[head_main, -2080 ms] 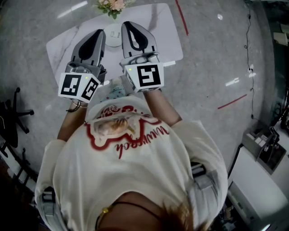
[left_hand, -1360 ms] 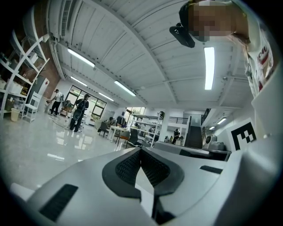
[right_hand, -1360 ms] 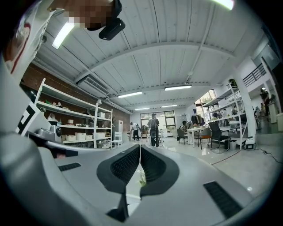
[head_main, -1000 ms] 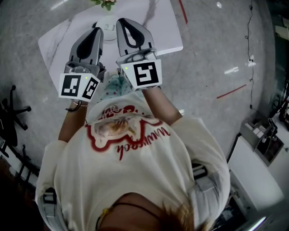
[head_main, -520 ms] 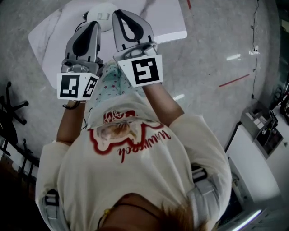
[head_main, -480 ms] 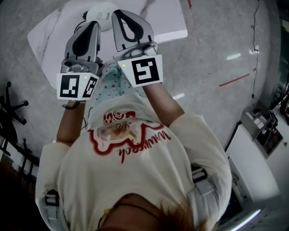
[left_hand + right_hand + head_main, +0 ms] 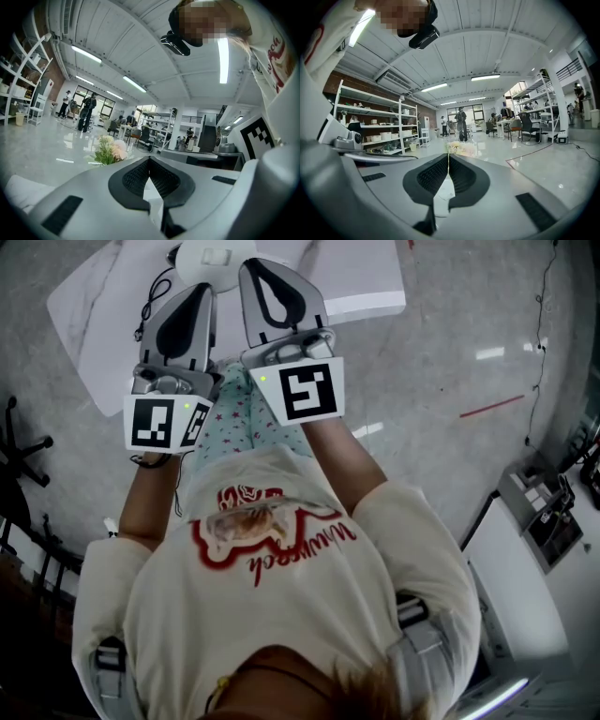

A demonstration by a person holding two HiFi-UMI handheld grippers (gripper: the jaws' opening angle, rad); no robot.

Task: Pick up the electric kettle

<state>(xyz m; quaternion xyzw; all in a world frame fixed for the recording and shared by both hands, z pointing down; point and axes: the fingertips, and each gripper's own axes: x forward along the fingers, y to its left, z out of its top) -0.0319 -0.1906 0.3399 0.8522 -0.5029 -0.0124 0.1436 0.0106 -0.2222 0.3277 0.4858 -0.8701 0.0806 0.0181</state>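
In the head view, a person in a cream T-shirt (image 7: 272, 596) is standing over a white, marble-patterned desk (image 7: 103, 324), holding both tools out above it. The left gripper (image 7: 194, 296) and the right gripper (image 7: 261, 270) are lying side by side. Both are pointing towards the electric kettle (image 7: 217, 255), whose round white top is sitting on the desk just ahead of their tips, at the picture's upper edge. A black cord (image 7: 153, 307) is trailing beside it. Polished grey floor (image 7: 450, 352) marked with red tape lines (image 7: 491, 406) is spreading around the desk, and a black office chair (image 7: 21, 451) is standing off to one side.

In the left gripper view, the jaws are pressing together at the tips with nothing between them. Beyond them a bunch of flowers (image 7: 108, 150) is showing against a long hall lit by ceiling strip lights (image 7: 86, 54).

In the right gripper view, the jaws are likewise meeting, gripping nothing. The flowers (image 7: 459, 148) are showing just past them, white shelving (image 7: 370, 126) is lining the wall, and people (image 7: 461, 123) are standing far down the glossy floor.
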